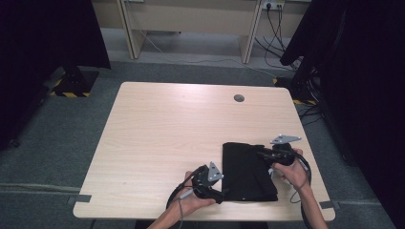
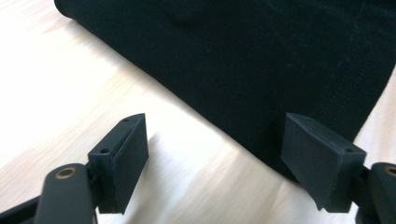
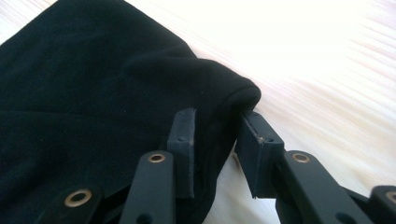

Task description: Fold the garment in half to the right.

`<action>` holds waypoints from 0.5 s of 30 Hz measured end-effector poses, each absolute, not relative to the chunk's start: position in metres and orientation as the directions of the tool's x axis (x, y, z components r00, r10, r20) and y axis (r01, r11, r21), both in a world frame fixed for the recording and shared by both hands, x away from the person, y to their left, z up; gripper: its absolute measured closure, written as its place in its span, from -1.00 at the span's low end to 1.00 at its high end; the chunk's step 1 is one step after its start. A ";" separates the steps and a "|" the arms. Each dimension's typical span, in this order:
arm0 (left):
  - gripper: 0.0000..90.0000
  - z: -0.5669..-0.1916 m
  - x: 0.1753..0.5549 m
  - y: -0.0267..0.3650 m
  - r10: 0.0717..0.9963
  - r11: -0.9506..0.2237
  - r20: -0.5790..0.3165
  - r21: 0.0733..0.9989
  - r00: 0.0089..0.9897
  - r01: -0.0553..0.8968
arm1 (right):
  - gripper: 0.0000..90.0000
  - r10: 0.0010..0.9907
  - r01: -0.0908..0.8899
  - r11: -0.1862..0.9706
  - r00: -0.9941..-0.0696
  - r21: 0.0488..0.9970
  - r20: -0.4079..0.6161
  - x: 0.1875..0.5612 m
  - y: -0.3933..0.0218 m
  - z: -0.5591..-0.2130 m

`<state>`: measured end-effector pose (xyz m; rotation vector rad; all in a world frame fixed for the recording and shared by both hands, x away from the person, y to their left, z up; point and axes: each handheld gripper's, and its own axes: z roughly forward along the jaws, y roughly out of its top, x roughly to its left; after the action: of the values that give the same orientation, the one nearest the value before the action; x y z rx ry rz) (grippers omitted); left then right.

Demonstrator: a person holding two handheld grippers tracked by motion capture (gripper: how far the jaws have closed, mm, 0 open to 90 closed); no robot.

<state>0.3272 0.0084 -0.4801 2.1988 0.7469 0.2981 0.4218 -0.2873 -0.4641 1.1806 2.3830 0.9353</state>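
Cloth: a folded black cloth (image 1: 248, 171) lies flat at the lower right of the high view, on the light wooden table (image 1: 167, 133).
Right gripper: the right gripper (image 3: 217, 140) is clamped on a raised fold at the cloth's corner (the fabric bunches between the pads).
Left gripper: the left gripper (image 2: 215, 154) has its jaws spread wide, nothing between them, just beside the cloth's edge.
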 end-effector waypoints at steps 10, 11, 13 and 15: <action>-0.65 -0.482 0.328 0.033 0.622 -0.466 -0.072 0.766 0.780 0.443 | -0.07 0.793 0.542 0.422 -0.609 0.727 -0.007 0.405 -0.265 -0.442; -0.65 -0.482 0.328 0.034 0.626 -0.458 -0.079 0.767 0.776 0.448 | -0.07 0.784 0.529 0.431 -0.621 0.731 -0.013 0.397 -0.264 -0.439; -0.65 -0.481 0.327 0.035 0.624 -0.458 -0.078 0.769 0.778 0.445 | -0.07 0.760 0.509 0.449 -0.650 0.734 -0.015 0.383 -0.263 -0.435; -0.66 -0.481 0.326 0.035 0.624 -0.459 -0.075 0.770 0.777 0.443 | -0.08 0.750 0.504 0.447 -0.661 0.739 -0.003 0.370 -0.262 -0.434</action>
<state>0.3260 0.0354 -0.4809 2.1290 0.7917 0.2760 0.3701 -0.2620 -0.4342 1.0701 2.3729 1.0458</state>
